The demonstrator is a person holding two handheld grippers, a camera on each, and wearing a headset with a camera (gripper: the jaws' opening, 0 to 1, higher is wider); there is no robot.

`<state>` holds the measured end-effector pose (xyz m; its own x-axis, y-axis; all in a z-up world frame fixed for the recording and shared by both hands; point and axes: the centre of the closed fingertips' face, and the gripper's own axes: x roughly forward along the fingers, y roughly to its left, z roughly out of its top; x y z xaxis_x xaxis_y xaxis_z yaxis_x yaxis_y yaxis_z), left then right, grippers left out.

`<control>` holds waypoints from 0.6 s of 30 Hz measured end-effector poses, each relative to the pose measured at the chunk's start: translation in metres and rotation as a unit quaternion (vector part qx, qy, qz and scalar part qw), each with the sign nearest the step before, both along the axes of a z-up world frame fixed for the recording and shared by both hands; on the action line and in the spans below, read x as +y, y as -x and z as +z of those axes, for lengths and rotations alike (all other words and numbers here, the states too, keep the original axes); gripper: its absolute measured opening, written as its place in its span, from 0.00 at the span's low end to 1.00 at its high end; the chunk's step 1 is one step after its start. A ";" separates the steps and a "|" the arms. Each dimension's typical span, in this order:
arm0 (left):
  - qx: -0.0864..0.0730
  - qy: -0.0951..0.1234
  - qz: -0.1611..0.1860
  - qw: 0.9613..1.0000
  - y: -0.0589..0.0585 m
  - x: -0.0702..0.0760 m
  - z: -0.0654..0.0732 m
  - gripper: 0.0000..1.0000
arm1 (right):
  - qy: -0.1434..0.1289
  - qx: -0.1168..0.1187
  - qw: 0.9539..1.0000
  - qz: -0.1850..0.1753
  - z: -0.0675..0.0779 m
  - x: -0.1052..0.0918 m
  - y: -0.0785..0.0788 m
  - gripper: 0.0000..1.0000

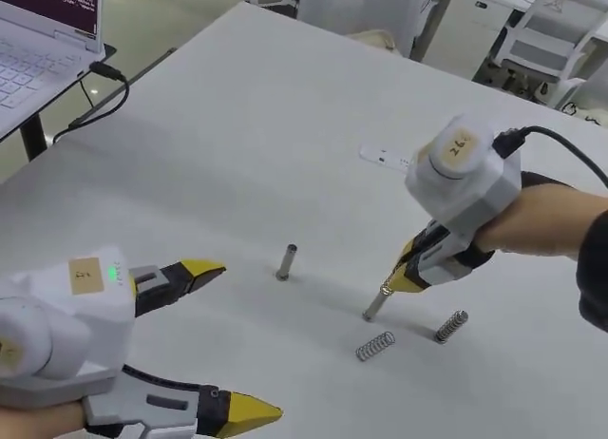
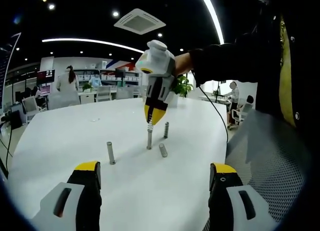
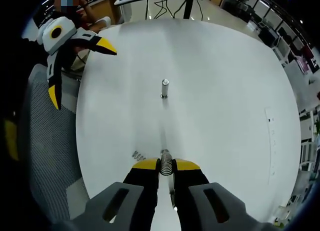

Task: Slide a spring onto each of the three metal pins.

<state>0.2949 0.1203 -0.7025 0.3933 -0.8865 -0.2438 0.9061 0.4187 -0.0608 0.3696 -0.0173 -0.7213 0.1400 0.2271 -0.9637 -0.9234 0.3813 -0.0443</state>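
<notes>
Misalignment is the risk: the right gripper (image 1: 400, 281) pinches a spring (image 3: 166, 167) at its jaws' tips, lower end meeting the pin (image 1: 374, 307) just beyond them; a skewed push could snag a coil or topple the pin. The left gripper (image 2: 155, 167) has its jaws spread, well away.

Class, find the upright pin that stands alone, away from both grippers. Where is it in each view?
Head view: the pin stands near the centre.
Left gripper view: the pin is left of centre, low.
Right gripper view: the pin is above centre.
Shared landmark: the right gripper, shut on a spring.
</notes>
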 end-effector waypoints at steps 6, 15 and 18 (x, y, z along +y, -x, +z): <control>-0.001 0.000 -0.001 1.000 0.000 0.000 0.001 0.87 | 0.000 0.006 1.000 -0.003 -0.007 -0.001 0.001 0.08; -0.004 -0.005 0.001 1.000 -0.003 0.001 0.001 0.86 | -0.007 0.012 1.000 -0.011 -0.022 -0.004 -0.003 0.08; -0.003 -0.006 0.001 1.000 -0.003 0.002 0.001 0.86 | -0.007 0.014 1.000 -0.012 -0.027 -0.003 -0.003 0.08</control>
<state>0.2982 0.1222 -0.7017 0.3970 -0.8824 -0.2525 0.9054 0.4216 -0.0497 0.3725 -0.0203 -0.7479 0.1192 0.2383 -0.9638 -0.9149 0.4034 -0.0134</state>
